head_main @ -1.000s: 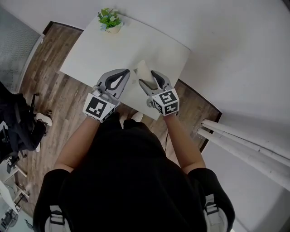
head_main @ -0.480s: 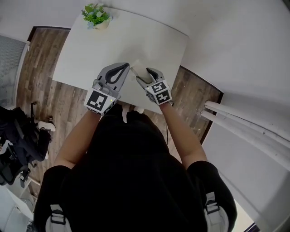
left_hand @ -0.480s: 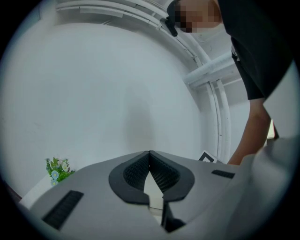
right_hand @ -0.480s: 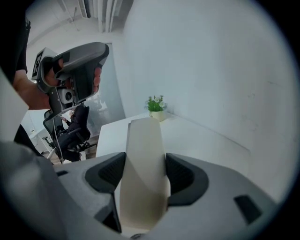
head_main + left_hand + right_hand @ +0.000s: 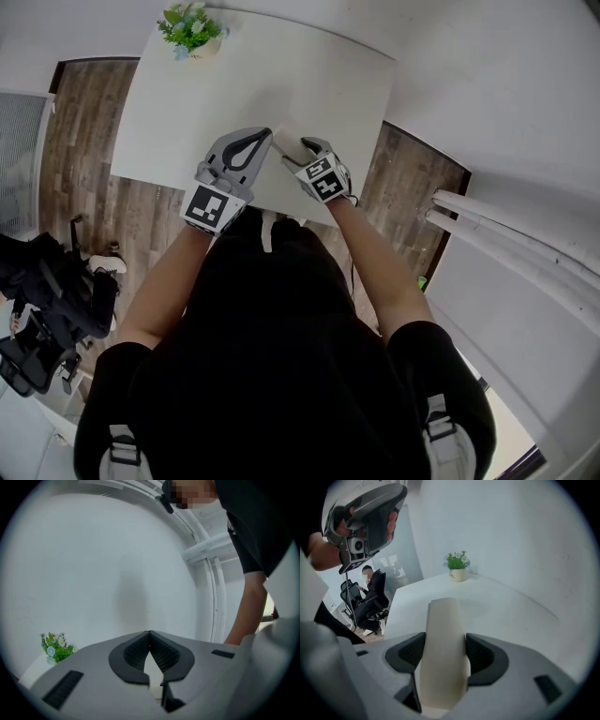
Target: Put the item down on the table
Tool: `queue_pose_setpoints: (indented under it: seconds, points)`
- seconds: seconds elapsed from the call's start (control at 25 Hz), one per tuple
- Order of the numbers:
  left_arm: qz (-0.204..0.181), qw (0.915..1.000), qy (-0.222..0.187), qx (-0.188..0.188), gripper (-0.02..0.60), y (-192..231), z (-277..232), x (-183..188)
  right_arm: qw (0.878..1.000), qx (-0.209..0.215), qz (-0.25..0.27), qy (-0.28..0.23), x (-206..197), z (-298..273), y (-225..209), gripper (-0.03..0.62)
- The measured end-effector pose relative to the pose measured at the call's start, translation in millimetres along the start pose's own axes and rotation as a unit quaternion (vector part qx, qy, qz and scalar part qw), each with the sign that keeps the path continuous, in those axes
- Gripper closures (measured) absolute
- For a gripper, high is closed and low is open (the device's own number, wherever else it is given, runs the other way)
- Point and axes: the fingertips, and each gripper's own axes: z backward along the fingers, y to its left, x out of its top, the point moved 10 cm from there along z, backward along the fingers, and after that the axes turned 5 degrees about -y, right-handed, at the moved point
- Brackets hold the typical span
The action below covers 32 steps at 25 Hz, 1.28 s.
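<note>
r hand-held gripper (image 5: pixel 301 156) lower, grips 1 item (image 5: pixel 443 625)

Surface (image 5: pixel 328 84): broad open white expanse, near edge to far edge. Obstacle: one small potted plant (image 5: pixel 190 28), far left corner. Wall (image 5: pixel 487 75) runs along the far edge.

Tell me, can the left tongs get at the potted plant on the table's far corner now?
Probably yes. The left tongs are shut and empty, and nothing lies on the white table between them and the potted plant. They would have to open first.
</note>
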Motion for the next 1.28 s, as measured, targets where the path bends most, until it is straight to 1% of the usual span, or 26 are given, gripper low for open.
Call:
queue_pose_setpoints:
  seconds: [0.12, 0.36, 0.44, 0.6, 0.8, 0.92, 1.0, 1.12, 1.2, 1.28]
  points:
    - [0.016, 0.9999, -0.002, 0.003, 0.588, 5, -1, -3, 1.0, 0.001, 0.012, 0.019, -4, -14, -1, 0.317]
    - [0.017, 0.9998, 0.007, 0.005, 0.588, 15, 6, -9, 0.998, -0.009, 0.035, 0.049, -6, -33, -1, 0.318]
    - [0.01, 0.9999, 0.01, 0.003, 0.588, 16, 7, -10, 0.997, -0.009, 0.049, 0.058, -8, -36, -1, 0.316]
    - [0.011, 0.9998, 0.016, 0.009, 0.588, 19, 13, -13, 0.994, -0.011, 0.077, 0.077, -11, -46, 5, 0.316]
    - [0.014, 0.9997, 0.014, 0.014, 0.588, 19, 14, -9, 0.992, -0.017, 0.083, 0.091, -13, -49, 7, 0.315]
    - [0.021, 0.9994, 0.019, 0.021, 0.588, 19, 16, -10, 0.992, -0.012, 0.085, 0.094, -12, -49, 8, 0.305]
    - [0.017, 0.9995, 0.018, 0.018, 0.588, 18, 18, -10, 0.992, -0.005, 0.085, 0.09, -8, -45, 10, 0.287]
    - [0.012, 0.9996, 0.02, 0.014, 0.588, 16, 19, -9, 0.993, -0.003, 0.088, 0.08, -1, -33, 12, 0.284]
    - [0.011, 0.9995, 0.023, 0.016, 0.588, 14, 21, -8, 0.993, -0.003, 0.093, 0.071, 5, -22, 13, 0.284]
    - [0.008, 0.9996, 0.024, 0.016, 0.588, 11, 23, -4, 0.994, -0.003, 0.093, 0.051, 13, -6, 15, 0.284]
